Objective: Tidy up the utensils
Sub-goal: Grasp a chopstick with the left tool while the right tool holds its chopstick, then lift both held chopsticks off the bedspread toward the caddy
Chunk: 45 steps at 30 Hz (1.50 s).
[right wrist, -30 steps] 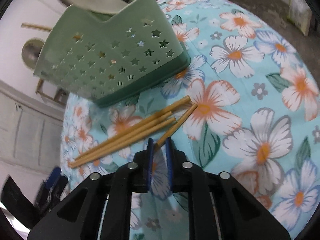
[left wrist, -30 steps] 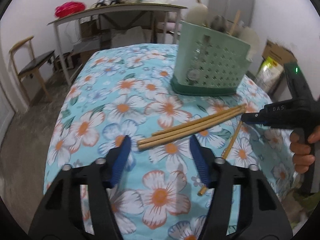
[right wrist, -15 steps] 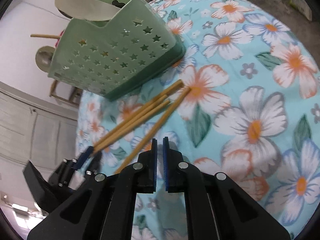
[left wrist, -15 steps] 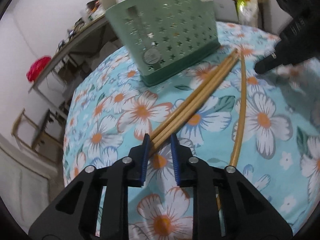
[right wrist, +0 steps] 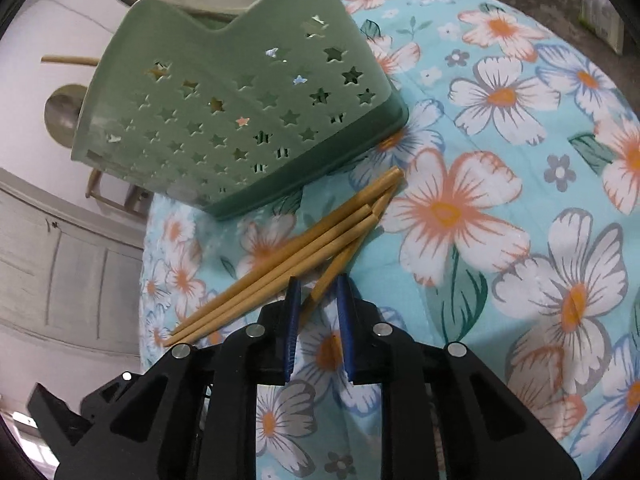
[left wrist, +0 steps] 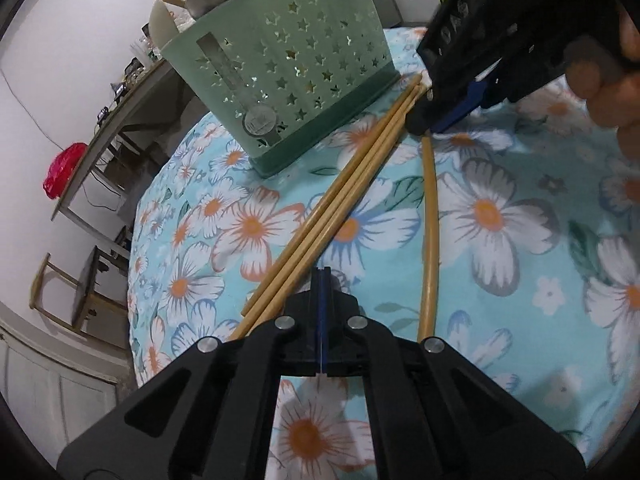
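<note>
The step in hand is picking up the loose chopsticks for the green utensil holder (left wrist: 288, 80), which stands ahead of both tools.

The left tool (left wrist: 321, 280) has just closed fully; the three chopsticks (left wrist: 344, 188) now lie just left of its tips, not between them.

The right tool (right wrist: 316, 300) has just opened slightly around the single chopstick (right wrist: 340, 264), without pressing it. Next, it must close on it and lift.
</note>
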Each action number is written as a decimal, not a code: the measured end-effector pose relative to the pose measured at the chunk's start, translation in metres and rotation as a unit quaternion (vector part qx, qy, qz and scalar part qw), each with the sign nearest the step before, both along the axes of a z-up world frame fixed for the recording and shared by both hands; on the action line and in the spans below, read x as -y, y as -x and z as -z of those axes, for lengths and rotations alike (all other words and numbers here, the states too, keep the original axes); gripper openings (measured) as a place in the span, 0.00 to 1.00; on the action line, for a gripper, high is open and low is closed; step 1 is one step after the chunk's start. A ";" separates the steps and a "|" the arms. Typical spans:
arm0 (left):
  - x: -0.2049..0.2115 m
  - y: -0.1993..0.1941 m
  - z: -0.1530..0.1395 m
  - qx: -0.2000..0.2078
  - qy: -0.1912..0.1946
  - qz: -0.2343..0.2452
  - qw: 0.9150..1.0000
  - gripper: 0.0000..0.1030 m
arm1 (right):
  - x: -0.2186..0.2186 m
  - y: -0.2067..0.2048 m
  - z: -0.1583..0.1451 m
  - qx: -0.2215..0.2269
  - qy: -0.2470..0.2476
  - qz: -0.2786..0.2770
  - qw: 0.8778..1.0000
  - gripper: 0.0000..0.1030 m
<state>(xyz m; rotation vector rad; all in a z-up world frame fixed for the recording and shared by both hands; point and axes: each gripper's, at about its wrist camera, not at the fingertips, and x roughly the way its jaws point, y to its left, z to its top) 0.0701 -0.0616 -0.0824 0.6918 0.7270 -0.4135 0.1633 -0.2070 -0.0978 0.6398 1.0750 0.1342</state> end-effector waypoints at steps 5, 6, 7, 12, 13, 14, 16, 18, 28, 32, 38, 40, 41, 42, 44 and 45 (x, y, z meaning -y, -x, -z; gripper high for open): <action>-0.001 0.004 -0.011 0.017 0.019 -0.004 1.000 0.09 | -0.008 0.003 -0.002 0.003 0.023 -0.007 1.000 0.15; -0.001 0.003 -0.011 0.021 0.018 -0.006 1.000 0.18 | -0.010 0.004 -0.003 0.003 0.027 -0.009 1.000 0.14; 0.000 0.001 -0.010 0.024 0.014 -0.008 1.000 0.22 | -0.008 0.007 -0.003 0.003 0.033 -0.011 0.999 0.14; 0.006 -0.013 0.003 0.011 0.002 -0.002 1.000 0.23 | 0.002 0.020 -0.003 0.000 0.049 -0.012 0.999 0.12; 0.006 -0.014 0.004 0.015 0.000 0.000 1.000 0.23 | 0.004 0.023 -0.003 0.000 0.052 -0.011 0.999 0.12; 0.008 -0.015 0.004 0.017 -0.004 0.004 1.000 0.21 | 0.006 0.027 -0.003 -0.001 0.054 -0.010 0.999 0.12; 0.010 -0.015 0.004 0.019 -0.007 0.011 1.000 0.13 | 0.009 0.032 -0.003 -0.001 0.055 -0.006 0.998 0.12; 0.014 -0.012 0.004 0.024 -0.019 0.019 0.999 0.10 | 0.012 0.035 -0.003 -0.001 0.053 -0.004 0.999 0.12; -0.001 0.011 -0.015 -0.041 0.039 0.001 0.998 0.04 | 0.009 0.033 -0.004 0.006 0.066 -0.017 0.998 0.12; -0.036 0.013 -0.017 -0.165 0.160 -0.063 0.971 0.04 | 0.006 0.034 -0.007 0.006 0.077 -0.041 0.996 0.12; -0.076 0.035 -0.010 -0.258 0.261 -0.109 0.924 0.05 | -0.005 0.045 -0.011 0.003 0.116 -0.125 0.985 0.12; -0.083 0.035 -0.011 -0.277 0.291 -0.118 0.908 0.06 | -0.010 0.050 -0.012 0.003 0.129 -0.150 0.980 0.12; -0.087 0.035 -0.014 -0.278 0.309 -0.121 0.902 0.07 | -0.012 0.051 -0.012 0.005 0.132 -0.157 0.979 0.12; -0.087 0.032 -0.018 -0.274 0.316 -0.121 0.900 0.11 | -0.011 0.052 -0.012 0.007 0.131 -0.157 0.979 0.13; -0.085 0.024 -0.025 -0.257 0.321 -0.125 0.903 0.17 | -0.007 0.049 -0.010 0.004 0.115 -0.148 0.982 0.13; -0.081 0.018 -0.029 -0.246 0.321 -0.122 0.906 0.19 | -0.005 0.046 -0.009 0.003 0.104 -0.138 0.985 0.13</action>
